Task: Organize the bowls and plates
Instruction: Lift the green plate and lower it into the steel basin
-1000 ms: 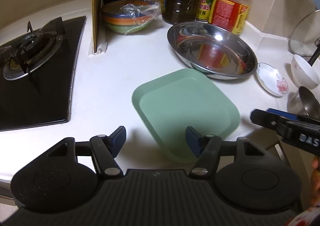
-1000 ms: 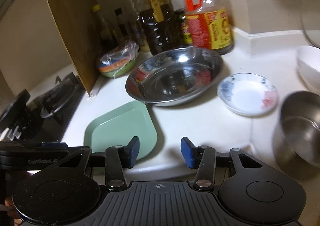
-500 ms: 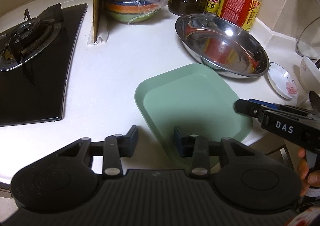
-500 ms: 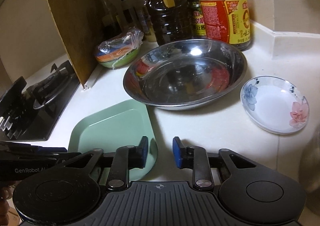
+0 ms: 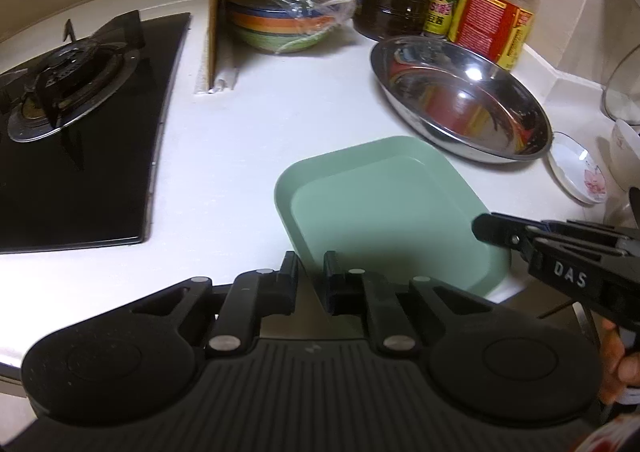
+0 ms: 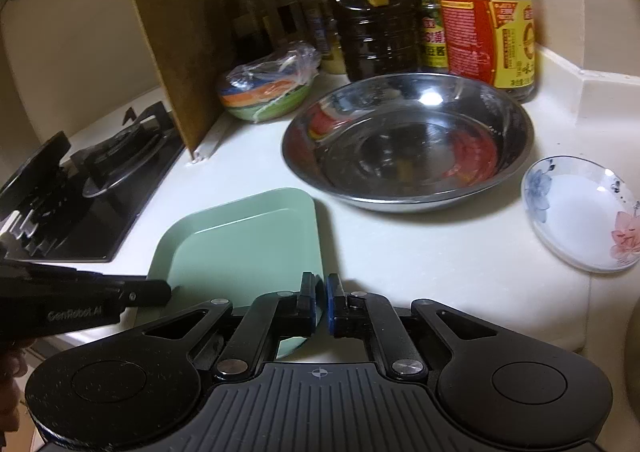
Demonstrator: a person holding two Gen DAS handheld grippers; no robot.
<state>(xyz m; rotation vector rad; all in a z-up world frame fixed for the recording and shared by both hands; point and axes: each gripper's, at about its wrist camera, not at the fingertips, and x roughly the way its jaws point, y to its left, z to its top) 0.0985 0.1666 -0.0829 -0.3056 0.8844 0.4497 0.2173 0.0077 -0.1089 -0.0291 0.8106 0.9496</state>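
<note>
Here the left gripper (image 5: 311, 279) and right gripper (image 6: 321, 306) each have jaws clamped on the green plate's (image 5: 384, 207) near rim, at the worktop's (image 5: 256, 123) front edge. The steel bowl (image 6: 408, 139) sits just beyond; bare worktop lies leftward toward the stove (image 5: 72, 123).

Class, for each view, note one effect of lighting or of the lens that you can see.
Left wrist view: the steel basin carries bright glare spots and red reflections of the bottles; the counter edge bows from fisheye distortion. Right wrist view: the basin again mirrors a highlight, and the tool casts a shadow over the green plate.
</note>
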